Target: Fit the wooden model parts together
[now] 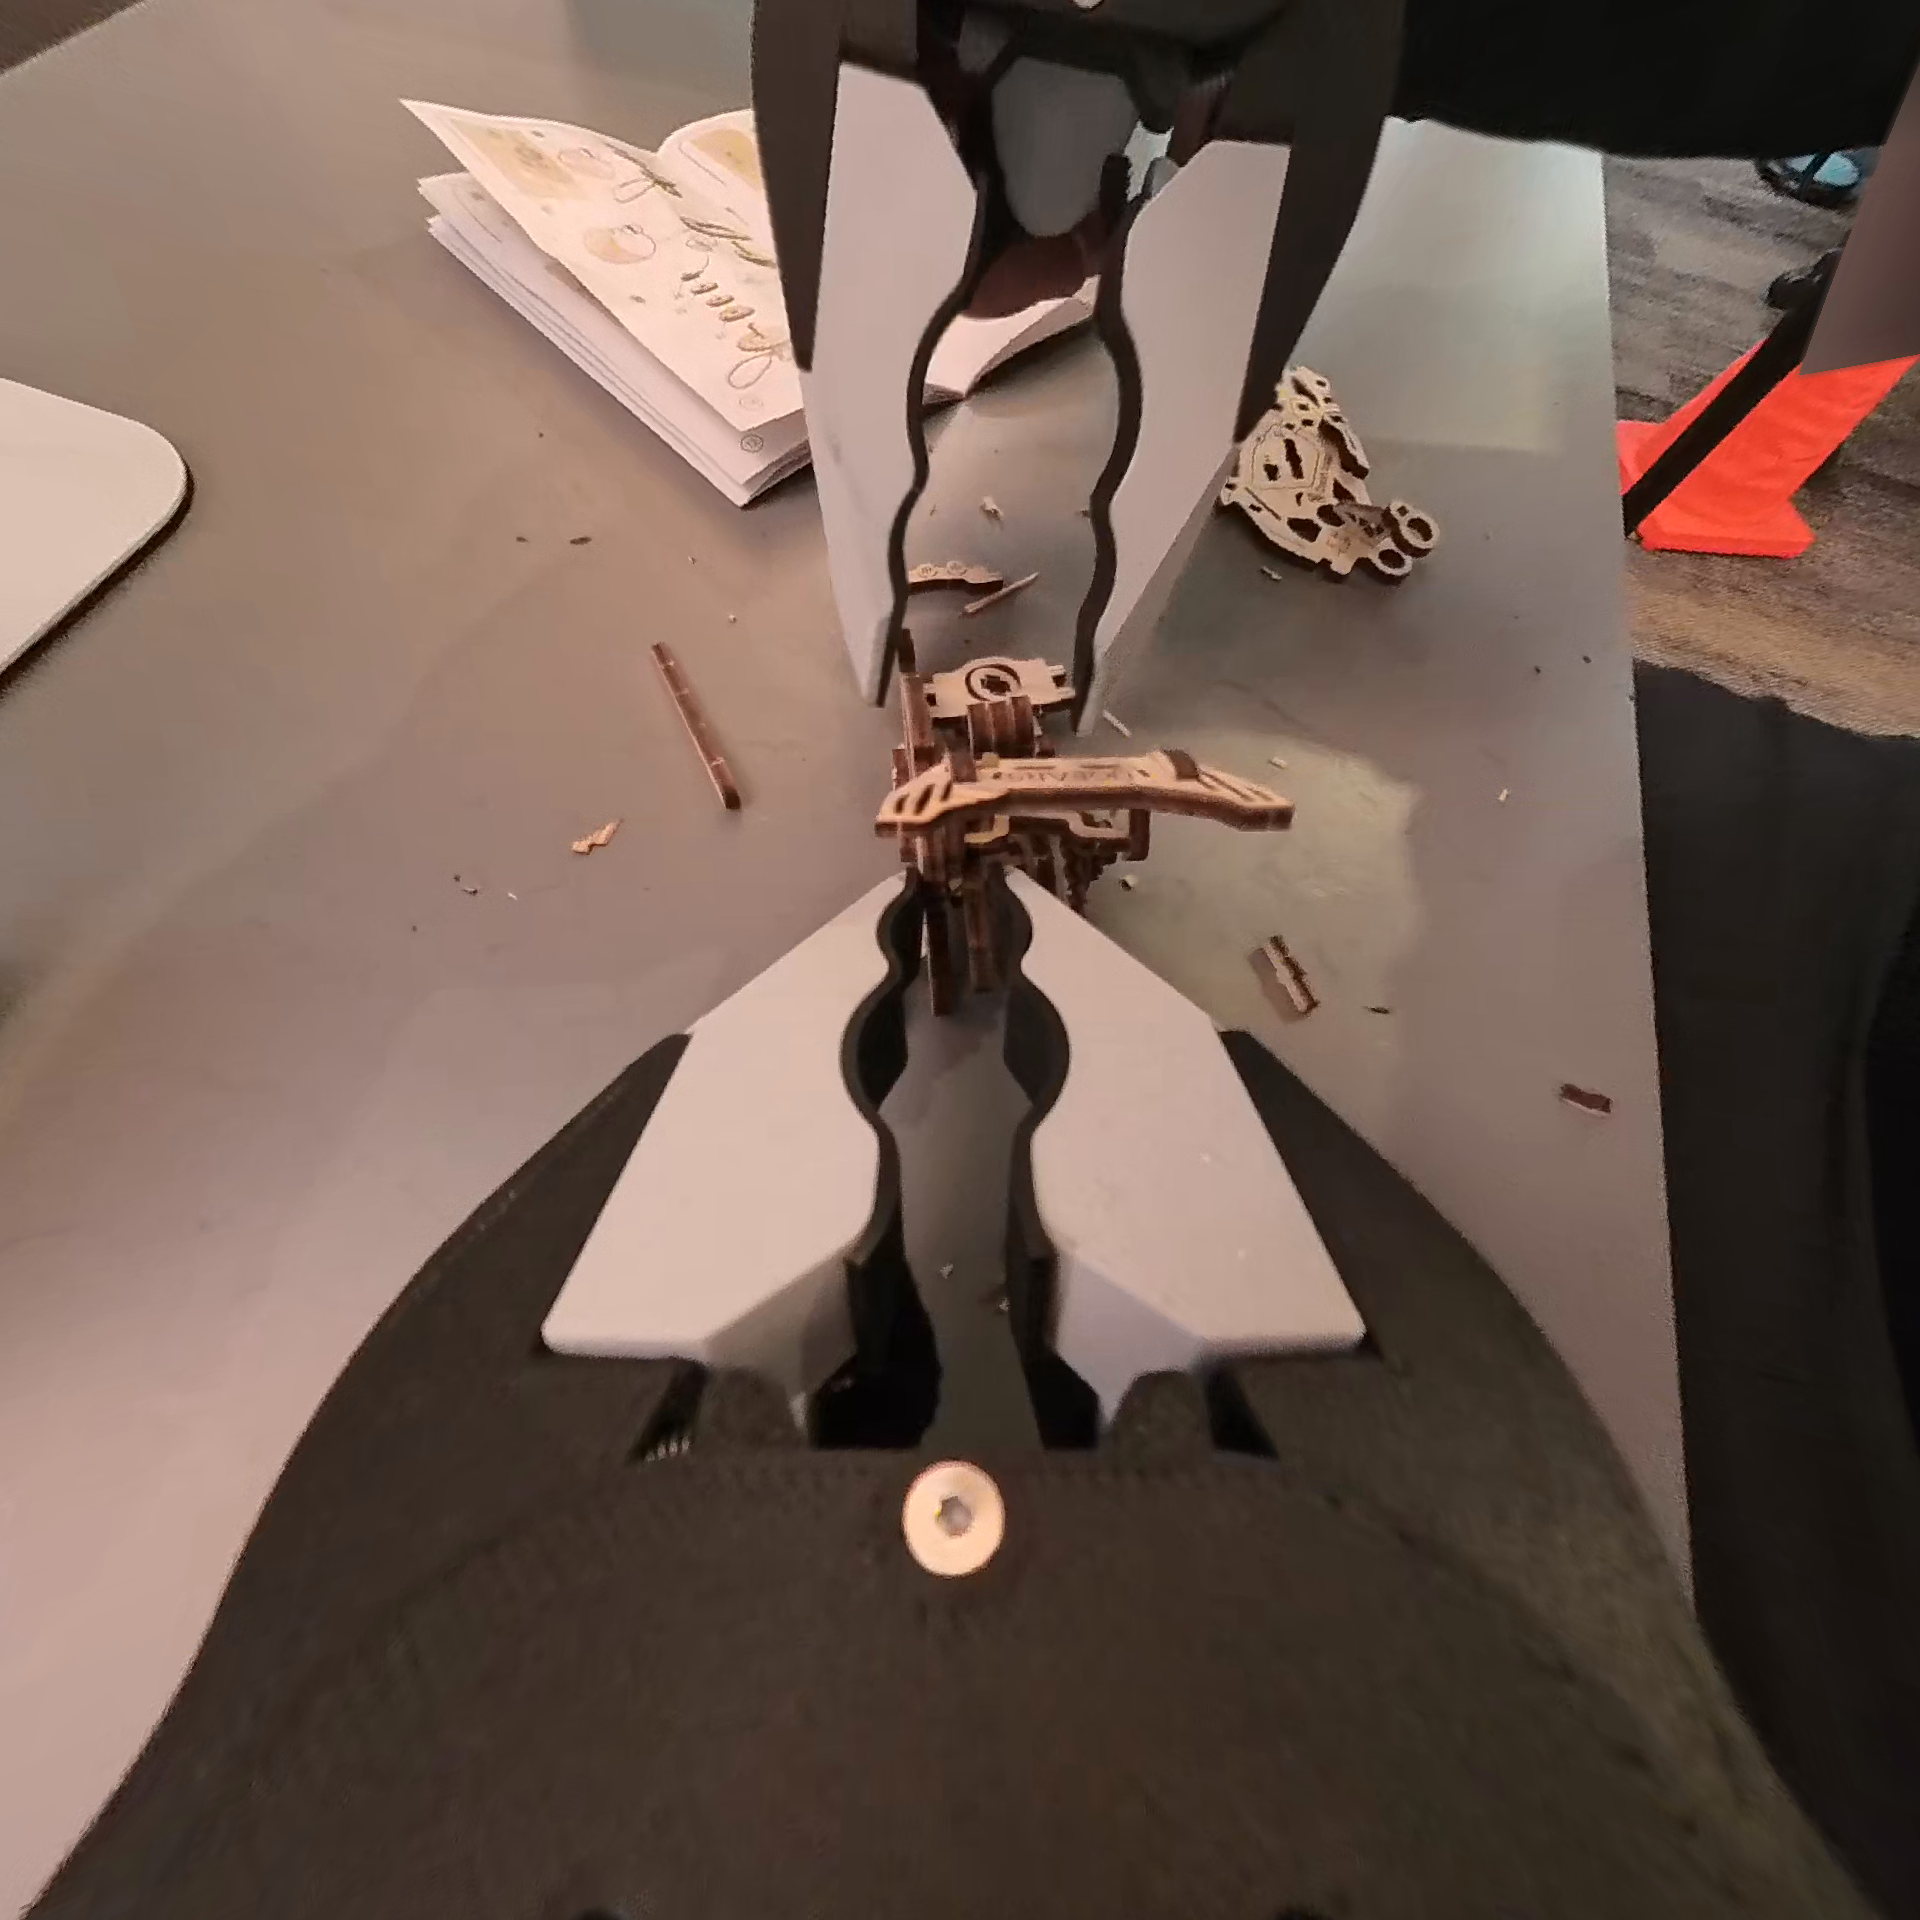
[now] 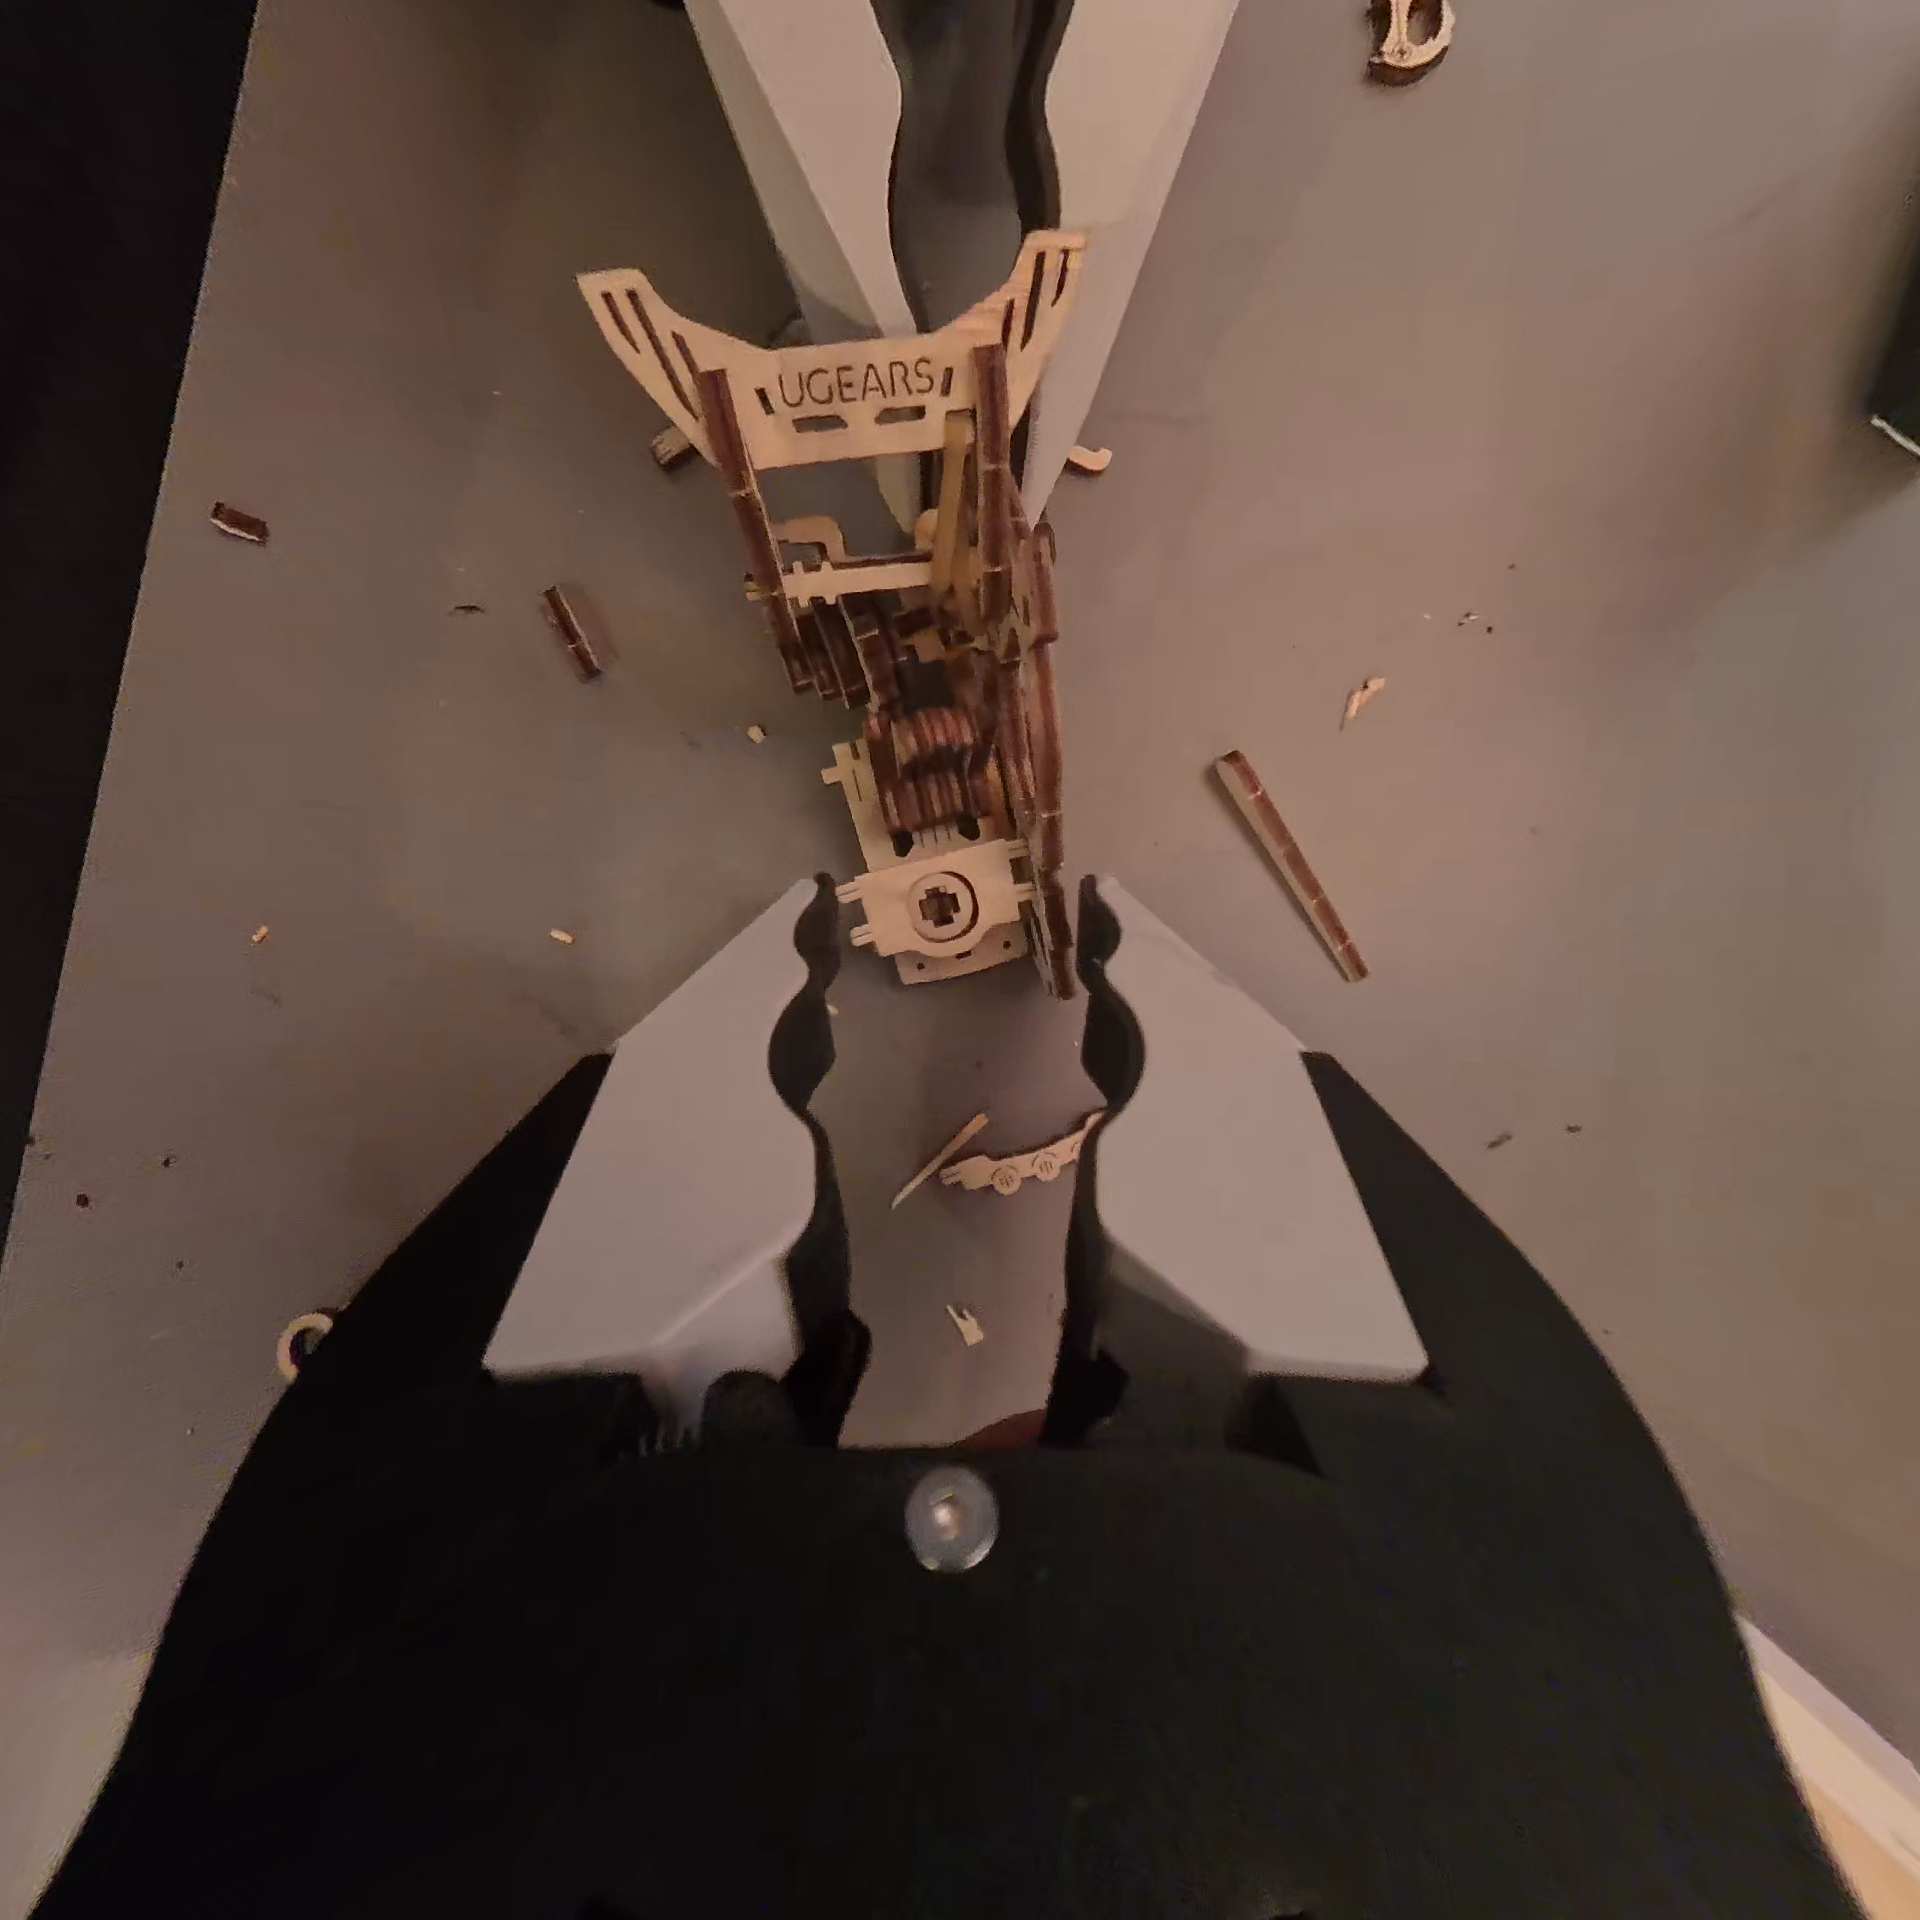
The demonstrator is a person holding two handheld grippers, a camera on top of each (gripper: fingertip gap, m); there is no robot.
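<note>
A partly built wooden model [image 1: 997,800] of layered laser-cut plywood hangs just above the grey table [image 1: 312,831], held between both grippers. My left gripper [image 1: 964,891] is shut on its near, lower end. My right gripper [image 1: 982,707] comes in from the far side, and its fingertips touch both sides of the model's other end. In the right wrist view the model [image 2: 914,582] runs away from me. My right gripper [image 2: 956,894] clamps its end plate with a round hub [image 2: 940,914]. The left gripper's fingers [image 2: 810,208] hold the far end by the lettered cross plate.
A folded instruction booklet [image 1: 623,281] lies at the back left and a second wooden assembly [image 1: 1320,478] at the back right. A long wooden strip [image 1: 696,727], a small curved part [image 2: 1023,1164] and wood scraps lie around. The table edge [image 1: 1631,831] runs on the right. My hands' fingertips stand some 6 cm from each other.
</note>
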